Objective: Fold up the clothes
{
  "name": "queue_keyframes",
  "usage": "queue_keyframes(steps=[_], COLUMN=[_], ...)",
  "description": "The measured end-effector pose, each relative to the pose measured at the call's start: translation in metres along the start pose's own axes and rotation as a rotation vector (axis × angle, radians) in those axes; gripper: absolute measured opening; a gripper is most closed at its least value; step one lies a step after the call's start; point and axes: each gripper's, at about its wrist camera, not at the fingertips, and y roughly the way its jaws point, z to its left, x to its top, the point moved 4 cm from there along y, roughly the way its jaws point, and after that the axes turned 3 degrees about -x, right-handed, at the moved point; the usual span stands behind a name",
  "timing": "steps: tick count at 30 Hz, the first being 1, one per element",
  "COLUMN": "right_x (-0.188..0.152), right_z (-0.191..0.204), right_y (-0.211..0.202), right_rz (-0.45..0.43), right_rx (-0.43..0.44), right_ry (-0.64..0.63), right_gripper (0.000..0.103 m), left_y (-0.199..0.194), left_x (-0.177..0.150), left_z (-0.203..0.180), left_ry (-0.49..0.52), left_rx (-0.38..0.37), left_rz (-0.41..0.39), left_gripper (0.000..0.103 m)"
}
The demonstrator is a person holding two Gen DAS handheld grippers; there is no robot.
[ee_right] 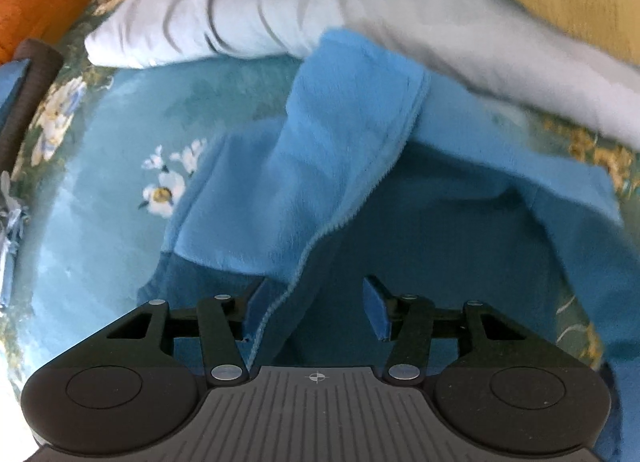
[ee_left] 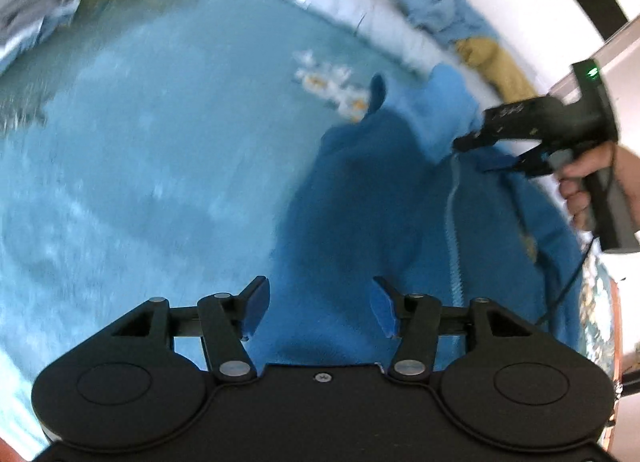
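Blue fleece garment (ee_right: pixel 344 149) lies spread beneath both parted grippers.

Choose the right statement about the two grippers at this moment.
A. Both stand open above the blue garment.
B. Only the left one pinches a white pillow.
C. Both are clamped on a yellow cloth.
A: the left gripper and the right gripper both show parted pads over the blue garment, and no pad presses on it.
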Motion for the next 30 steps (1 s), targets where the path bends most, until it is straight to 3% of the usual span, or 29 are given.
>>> queue_keyframes(steps=[4, 6, 7, 12, 17, 22, 27, 30], right_x=[-0.009, -0.013, -0.015, -0.023, -0.033, -0.062, -0.123, -0.152], right_z=[-0.004, -0.006, -0.006, -0.019, -0.028, -0.02, -0.009, 0.0], right_y=[0.007, 0.008, 0.009, 0.003, -0.005, -0.04, -0.049, -0.035], right_rz=[0.024, 0.04, 0.048, 0.039, 0.011, -0.087, -0.08, -0.032], right_rx=[0.03, 0.041, 0.045, -0.009, 0.046, 0.083, 0.182, 0.178], right_ry=[0.027, 0.027, 0.023, 0.027, 0.089, 0.018, 0.045, 0.059], right_gripper=[0.039, 0.016, 0.011, 0.008, 0.014, 0.045, 0.048, 0.048], left_y=[0.009, 0.013, 0.014, 0.013, 0.009, 0.004, -0.005, -0.005], left_x=[-0.011, -0.014, -0.015, -0.019, -0.022, -0.017, -0.017, -0.022], left_z=[0.012, 0.014, 0.015, 0.017, 0.021, 0.023, 0.016, 0.017], left_ry=[-0.017, -0.02, -0.018, -0.011, 0.0, 0.03, 0.188, 0.25], left_rx=[0.017, 0.022, 0.024, 0.017, 0.018, 0.008, 0.009, -0.01], left_rz=[0.036, 0.049, 0.052, 0.068, 0.086, 0.089, 0.079, 0.119], left_gripper=[0.053, 0.053, 0.053, 0.053, 0.054, 0.058, 0.062, 0.062])
